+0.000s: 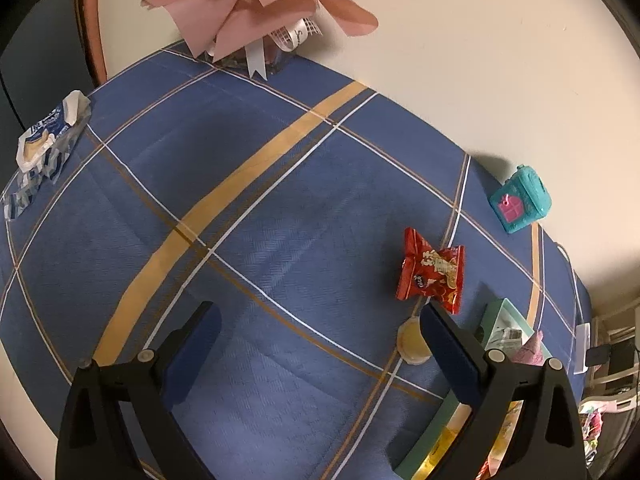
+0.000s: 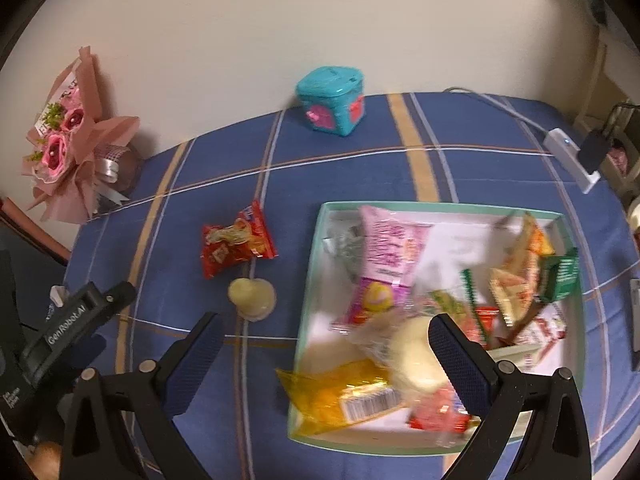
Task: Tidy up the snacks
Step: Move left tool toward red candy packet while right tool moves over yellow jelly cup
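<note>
Snack box on the blue plaid cloth, already crowded with packets. 2 snacks lie outside, just left of it: red packet and pale jelly cup, nearly touching. Blue-and-white packet sits well apart at the far cloth edge.

Right gripper hovers over the box's near corner, jaws wide, empty. Left gripper likewise wide, empty.

Risk: yellow wrapper overhangs the rim; another drop could push it out. The rounded cup may slip from the pads.

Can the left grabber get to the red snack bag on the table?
Probably yes. The left gripper is open and empty, and the red snack bag lies alone on the blue tablecloth, just ahead and to its right. Only the small yellow jelly cup sits near.
</note>
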